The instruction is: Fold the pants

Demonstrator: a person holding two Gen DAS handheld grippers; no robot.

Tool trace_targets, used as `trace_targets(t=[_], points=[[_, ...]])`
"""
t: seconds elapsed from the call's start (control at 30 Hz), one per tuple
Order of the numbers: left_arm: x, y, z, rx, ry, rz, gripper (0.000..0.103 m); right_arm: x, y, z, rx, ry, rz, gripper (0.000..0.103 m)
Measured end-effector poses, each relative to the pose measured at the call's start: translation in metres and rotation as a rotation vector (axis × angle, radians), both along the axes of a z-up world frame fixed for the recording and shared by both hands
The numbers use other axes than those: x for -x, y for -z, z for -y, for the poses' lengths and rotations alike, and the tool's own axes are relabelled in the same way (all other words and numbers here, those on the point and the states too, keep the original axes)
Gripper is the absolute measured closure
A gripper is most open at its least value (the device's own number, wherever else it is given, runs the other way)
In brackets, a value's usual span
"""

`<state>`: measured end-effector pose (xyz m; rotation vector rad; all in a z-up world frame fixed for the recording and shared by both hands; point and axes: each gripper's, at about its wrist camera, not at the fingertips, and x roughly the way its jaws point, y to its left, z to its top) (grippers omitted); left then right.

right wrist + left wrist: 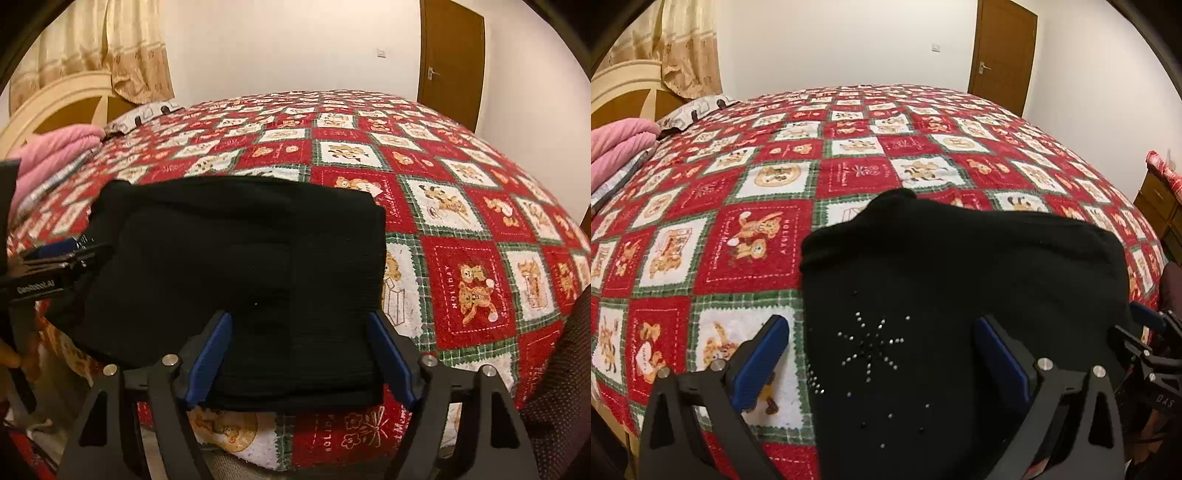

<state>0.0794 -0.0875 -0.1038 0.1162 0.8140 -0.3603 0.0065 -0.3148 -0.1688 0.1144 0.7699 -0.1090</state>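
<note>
Folded black pants (pixel 960 280) lie under both tongs (pixel 882 354) (pixel 299 354), each spread open.

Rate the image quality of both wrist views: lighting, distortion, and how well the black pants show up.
Left wrist view: warm indoor light, strong fisheye bending of the bed cover, dark vignette at the corners; the black pants show almost no fold detail, only the studs glint. Right wrist view: same warm cast and curvature; the pants read as a near-flat black mass, layered edges faint.
</note>
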Motion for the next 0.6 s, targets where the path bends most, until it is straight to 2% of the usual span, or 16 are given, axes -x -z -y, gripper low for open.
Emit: trace_targets(t=[0.1, 0.23, 0.37, 0.53, 0.6], points=[[0.004, -0.003, -0.002, -0.012, -0.008, 0.003, 0.000, 0.003, -0.009, -0.001, -0.013, 0.011, 0.007, 0.025], [0.016, -0.014, 0.000, -0.059, -0.002, 0.062, 0.000, 0.015, -0.037, 0.007, -0.118, 0.026, 0.120, 0.025], [0.026, -0.026, -0.003, -0.047, -0.008, 0.083, 0.000, 0.024, -0.057, 0.010, -0.159, 0.060, 0.194, 0.024], [0.038, -0.037, 0.002, -0.069, -0.015, 0.113, 0.000, 0.016, -0.050, 0.013, -0.284, 0.086, 0.128, 0.022], [0.043, -0.038, 0.004, -0.080, -0.006, 0.127, 0.000, 0.014, -0.044, 0.013, -0.283, 0.096, 0.097, 0.022]])
